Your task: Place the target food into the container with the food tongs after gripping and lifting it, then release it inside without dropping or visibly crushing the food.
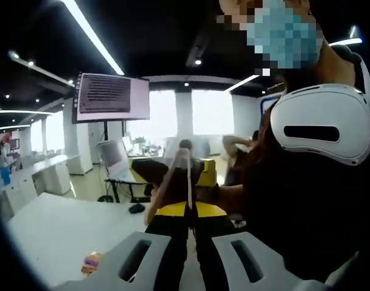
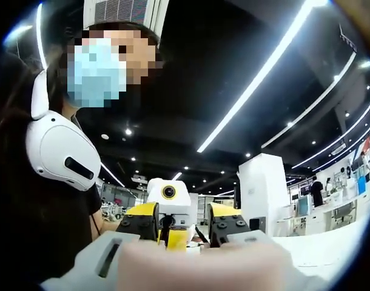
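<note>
Bright office behind — both tongs [image 1: 188, 182] raised, facing the person [image 1: 306, 182].

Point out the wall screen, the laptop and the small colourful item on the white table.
Wall screen [image 1: 112, 96], left gripper view, middle of its lit panel.
Laptop [image 1: 114, 156], left gripper view, its open lid.
Colourful item [image 1: 92, 262], left gripper view, its top.

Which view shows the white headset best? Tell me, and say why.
The left gripper view: the white headset is large and face-on, its dark slot plain. The right gripper view shows it smaller, at an angle, with a white band rising beside the person's head.
</note>
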